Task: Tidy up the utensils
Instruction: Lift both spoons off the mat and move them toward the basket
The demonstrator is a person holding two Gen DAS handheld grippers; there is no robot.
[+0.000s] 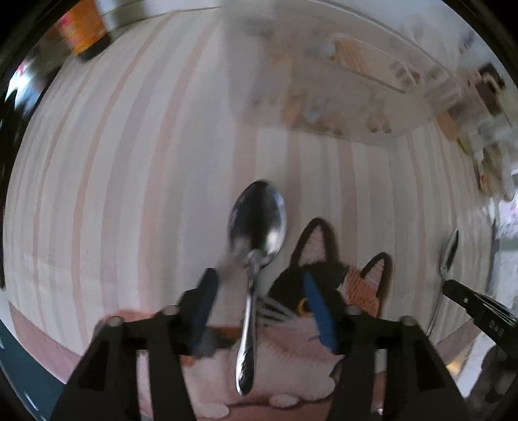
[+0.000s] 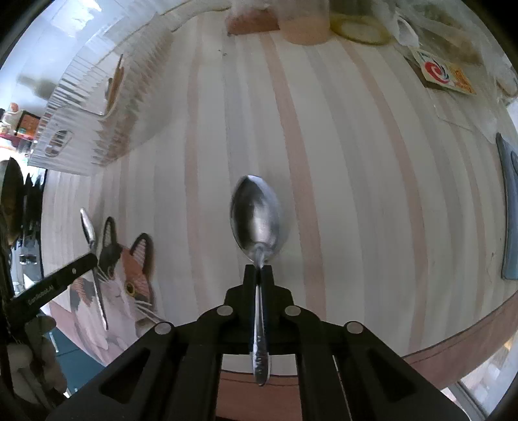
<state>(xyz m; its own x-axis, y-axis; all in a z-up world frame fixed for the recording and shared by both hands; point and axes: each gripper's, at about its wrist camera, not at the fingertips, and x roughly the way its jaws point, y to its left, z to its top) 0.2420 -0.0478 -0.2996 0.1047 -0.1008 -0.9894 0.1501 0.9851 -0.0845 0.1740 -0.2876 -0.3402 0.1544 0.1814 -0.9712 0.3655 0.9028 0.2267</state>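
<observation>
The left gripper [image 1: 259, 304] points down at a striped tablecloth [image 1: 145, 194], its blue-padded fingers [image 1: 319, 311] spread apart. A metal spoon [image 1: 255, 259] sits in the gap between them, bowl away from the camera; neither pad presses on its handle, which looks blurred. No earlier view is given, so only this parted stance can be told.

The right gripper [image 2: 259, 268] has its jaws drawn together on the neck of a second spoon [image 2: 257, 220], just behind the bowl. The handle runs back between the black fingers toward the camera, and the bowl hangs over the cloth.

Taking the cat-shaped mat [image 1: 323, 307] as landmark: it lies on the cloth directly under the left gripper, its calico face and pointed ears showing past the fingers. In the right wrist view the same mat [image 2: 126, 275] lies to the left of the held spoon, with the left gripper's finger and spoon crossing over it.

Beyond the mat, farther across the table, stands a clear ribbed plastic container [image 2: 97, 103]; something tan and stick-like rests inside it, too blurred to name. At the far edge, well away from the mat, stand a pale cup [image 2: 304, 29] and a card with a red swirl [image 2: 443, 74]. A blue-grey item [image 2: 510, 207] lies at the right edge. The table's reddish rim [image 2: 469, 349] curves near the camera.
</observation>
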